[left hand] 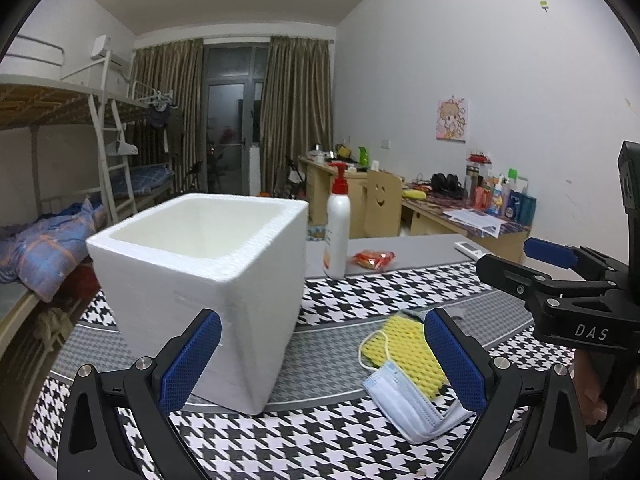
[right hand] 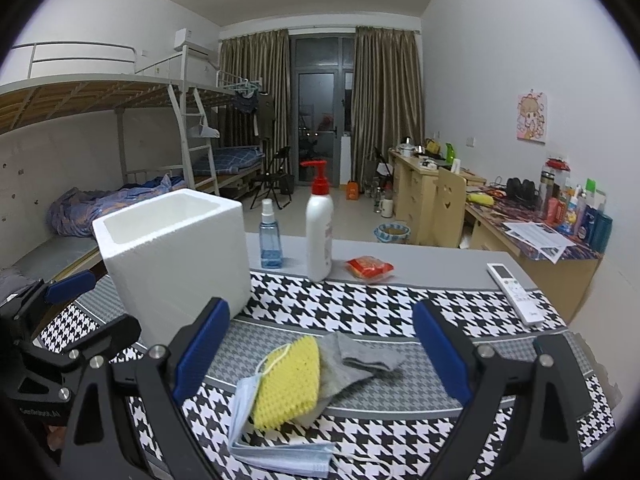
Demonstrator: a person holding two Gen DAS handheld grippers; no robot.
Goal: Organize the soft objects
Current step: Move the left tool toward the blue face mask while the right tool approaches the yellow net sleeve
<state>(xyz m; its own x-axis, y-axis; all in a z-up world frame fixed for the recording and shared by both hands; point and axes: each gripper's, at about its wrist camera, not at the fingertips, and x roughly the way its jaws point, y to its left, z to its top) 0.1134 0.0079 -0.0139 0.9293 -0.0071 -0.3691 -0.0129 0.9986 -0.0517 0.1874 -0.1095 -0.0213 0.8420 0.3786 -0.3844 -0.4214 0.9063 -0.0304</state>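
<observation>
A white foam box [left hand: 200, 280] [right hand: 176, 256] stands open-topped on the houndstooth cloth. Right of it lies a pile: a yellow sponge [left hand: 412, 356] [right hand: 290, 380], a light blue face mask [left hand: 408, 404] [right hand: 256, 428] under it, and a grey sock [right hand: 352, 360]. My left gripper [left hand: 324, 364] is open, one finger against the box's near face, the other beside the sponge. My right gripper [right hand: 324, 352] is open just above and in front of the pile, holding nothing. It shows in the left wrist view [left hand: 532, 260] at the right edge.
A white pump bottle [right hand: 319, 236] [left hand: 337, 232], a blue spray bottle [right hand: 271, 240], a red snack packet [right hand: 369, 268] [left hand: 374, 259] and a remote control [right hand: 514, 292] lie at the table's far side. Bunk beds stand left, desks right.
</observation>
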